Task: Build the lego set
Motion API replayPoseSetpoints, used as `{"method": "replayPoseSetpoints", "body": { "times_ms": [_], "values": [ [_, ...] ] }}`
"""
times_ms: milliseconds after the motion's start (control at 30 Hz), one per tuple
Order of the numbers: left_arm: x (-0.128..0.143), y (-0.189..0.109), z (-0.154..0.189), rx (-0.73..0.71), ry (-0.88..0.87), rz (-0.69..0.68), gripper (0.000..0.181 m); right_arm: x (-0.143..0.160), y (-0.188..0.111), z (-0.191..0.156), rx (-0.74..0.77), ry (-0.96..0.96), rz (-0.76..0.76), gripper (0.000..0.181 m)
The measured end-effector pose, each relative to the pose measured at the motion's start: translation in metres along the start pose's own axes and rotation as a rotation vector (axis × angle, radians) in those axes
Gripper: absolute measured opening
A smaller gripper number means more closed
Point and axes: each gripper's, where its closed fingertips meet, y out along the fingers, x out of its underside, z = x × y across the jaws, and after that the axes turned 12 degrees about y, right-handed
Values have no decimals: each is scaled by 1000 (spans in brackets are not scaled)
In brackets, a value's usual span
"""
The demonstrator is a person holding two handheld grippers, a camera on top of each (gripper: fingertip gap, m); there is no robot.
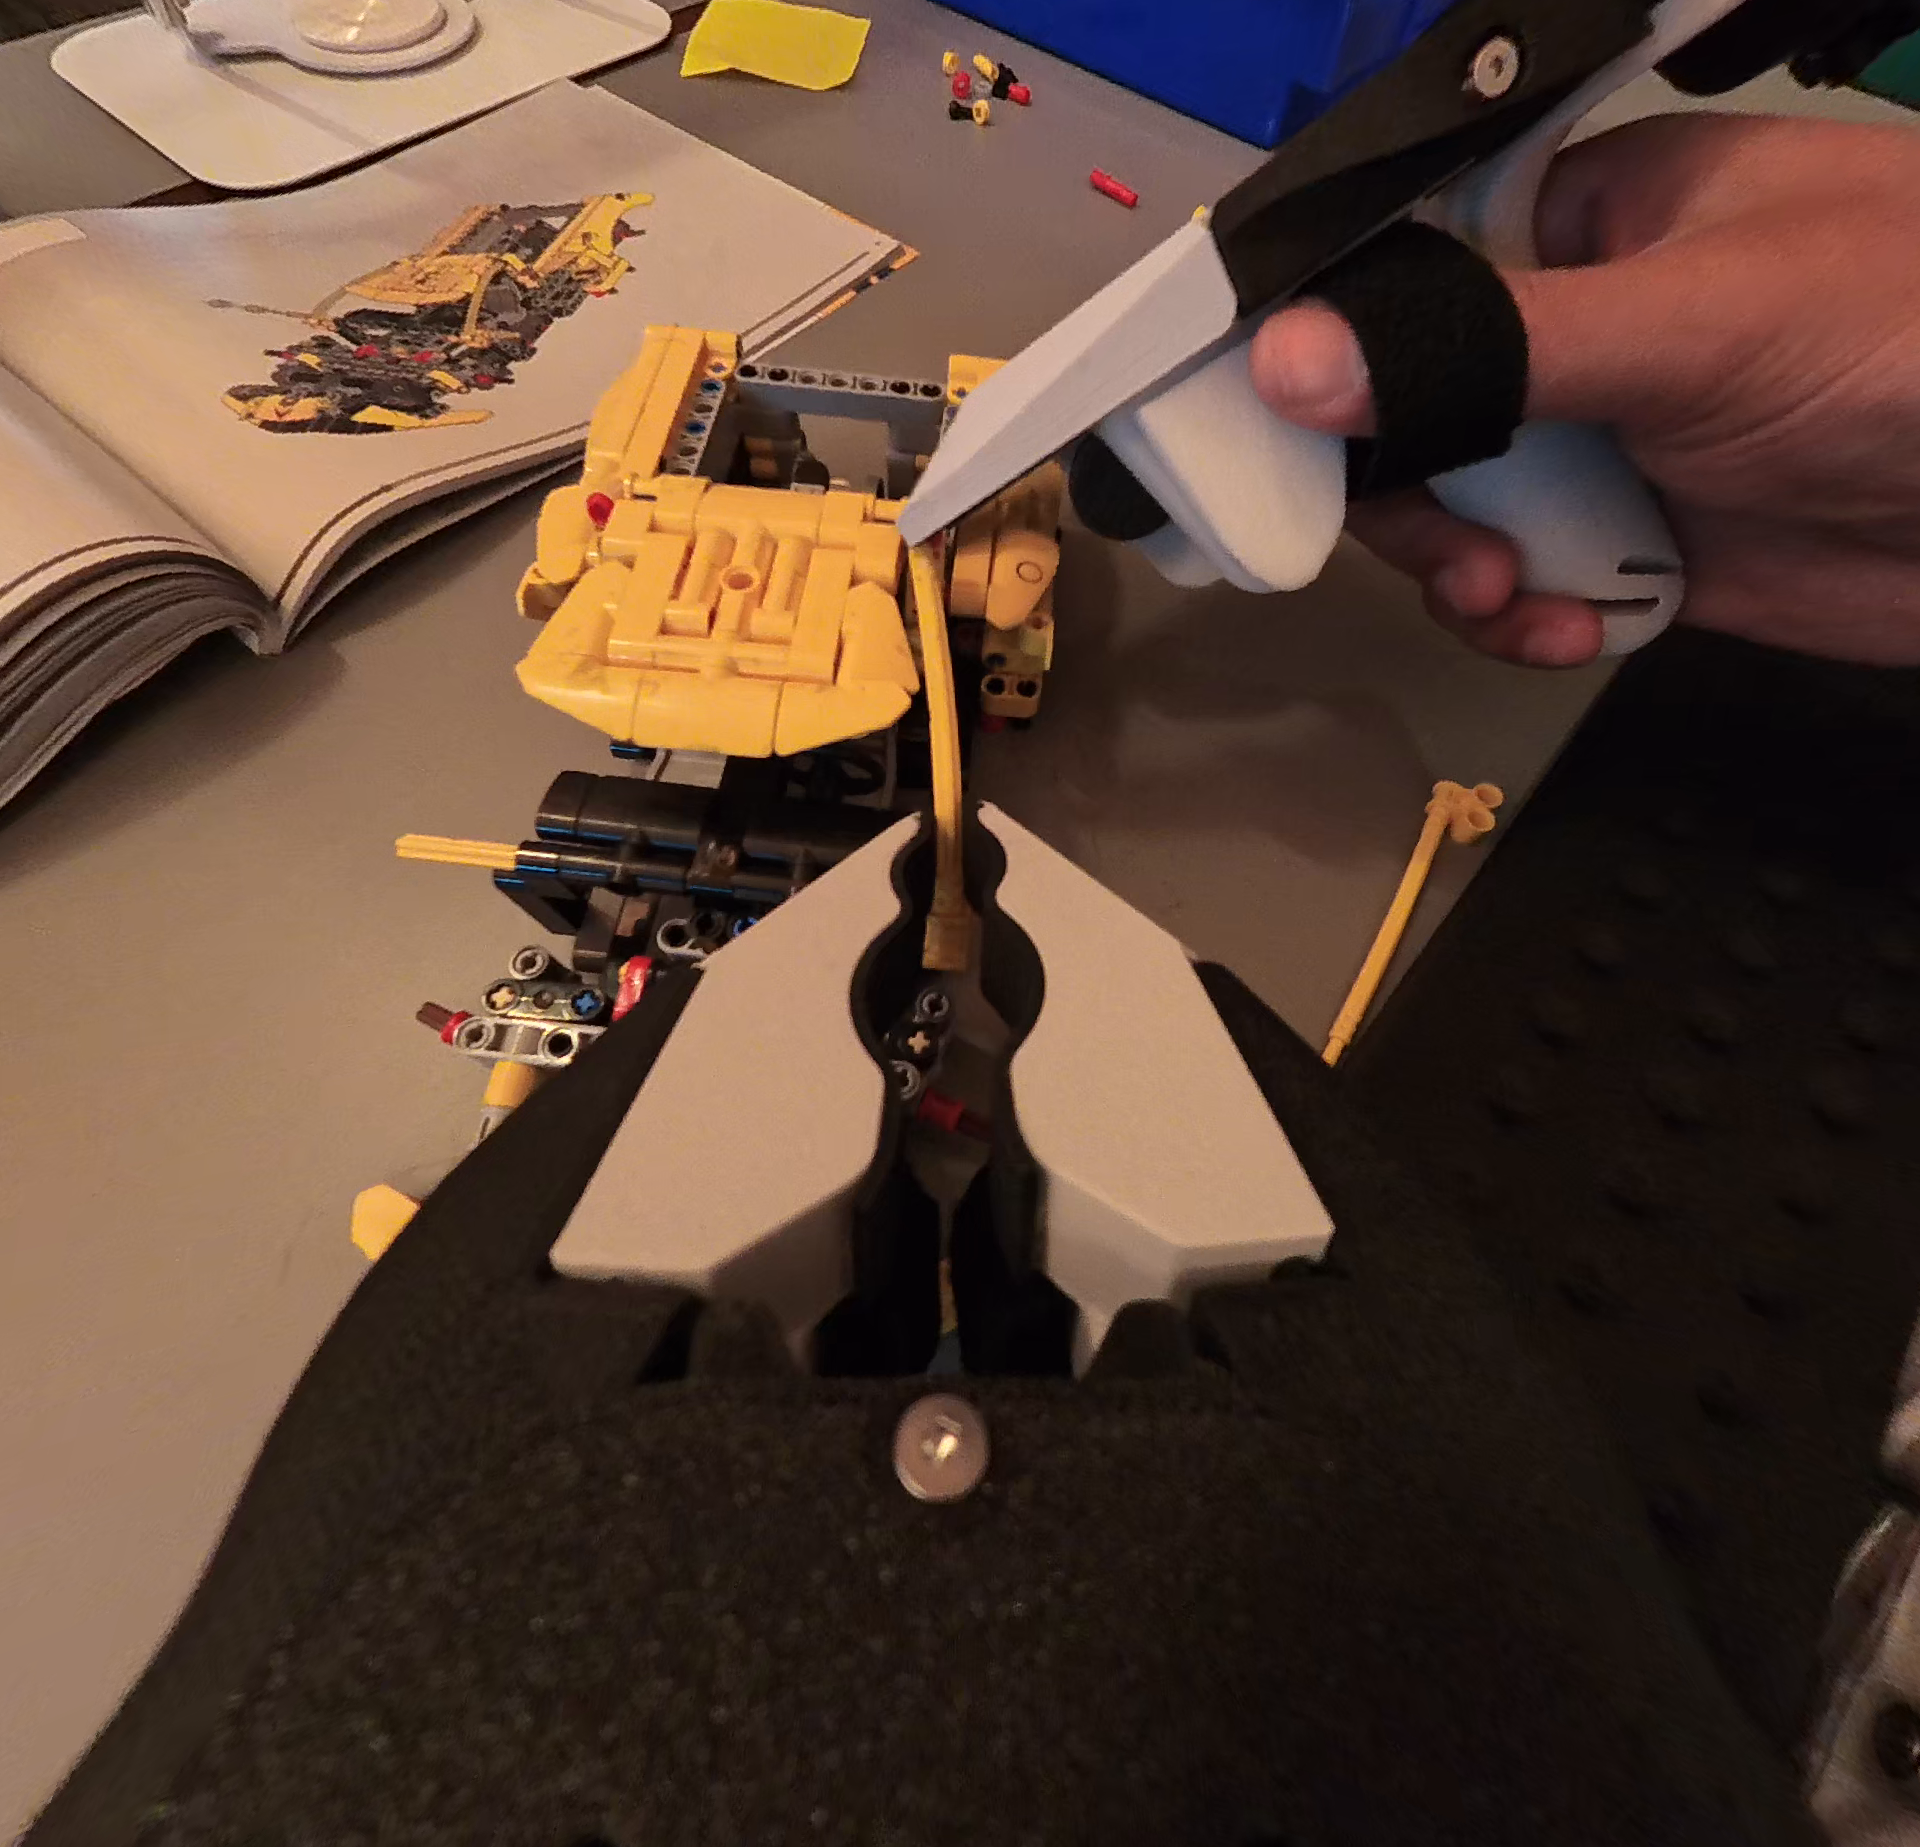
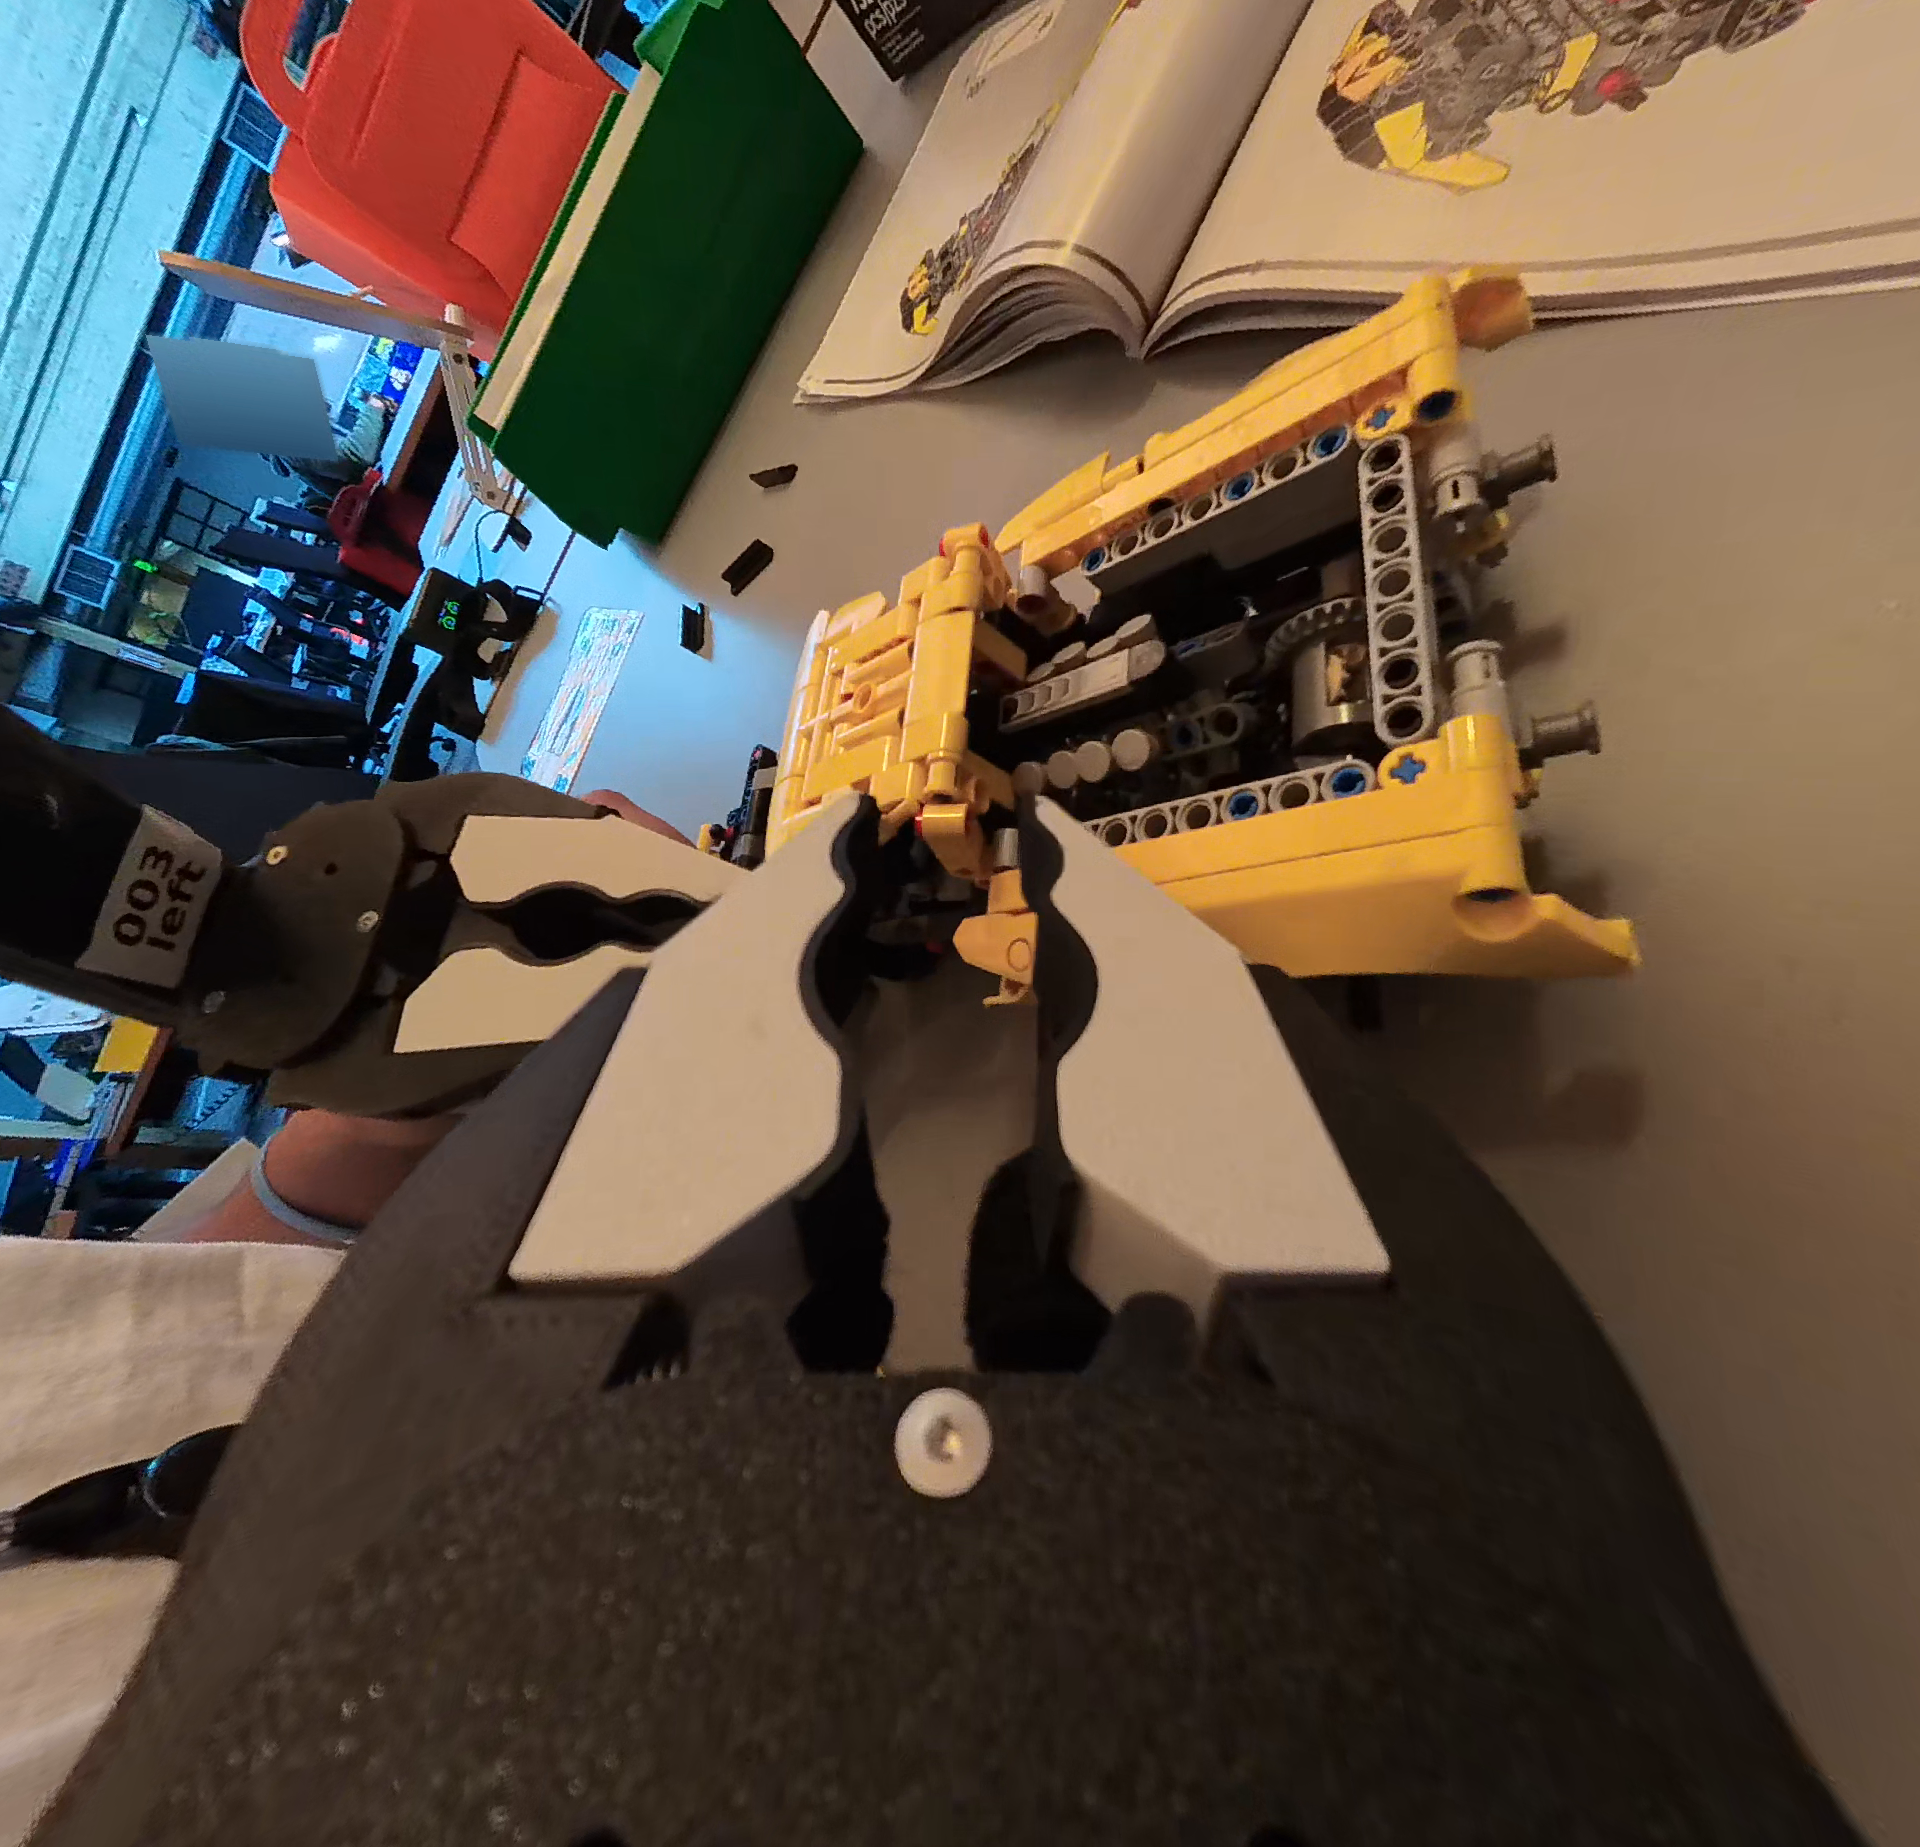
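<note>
A yellow and black lego vehicle model [image 1: 727, 602] lies on the grey table; it also shows in the right wrist view [image 2: 1299, 862]. My left gripper [image 1: 951, 817] is shut on the lower part of a thin yellow flexible hose [image 1: 943, 717] that curves up to the model's roof edge. My right gripper [image 1: 912, 532] comes in from the upper right with its tip at the hose's top end. In its own view my right gripper [image 2: 945, 810] has its jaws a little apart around a small yellow joint on the model. Whether they press on it is unclear. The hose is hidden there.
An open instruction booklet [image 1: 312, 343] lies left of the model. A loose yellow rod [image 1: 1392, 924] lies to the right. Small pins [image 1: 982, 83] and a blue bin [image 1: 1143, 0] are at the back. A green box [image 2: 675, 270] and black pieces [image 2: 748, 563] lie beyond. My right fingertips sit around 6 centimetres from my left ones.
</note>
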Motion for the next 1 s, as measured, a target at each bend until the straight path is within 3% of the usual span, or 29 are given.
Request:
{"method": "replayPoseSetpoints", "body": {
  "times_ms": [400,733,900,1000],
  "values": [
    [0,-1,-1,12,-26,7,3,1,-1,1,28,-14,-19,26],
    [1,-5,-6,96,-231,47,4,1,0,0,136,-152,-39,29],
    [-13,-14,-13,37,-199,137,8,3,0,2,127,-129,-42,31],
    [-19,-20,-16,-55,-74,144,26,3,0,1,145,-153,-38,30]
  ]
}}
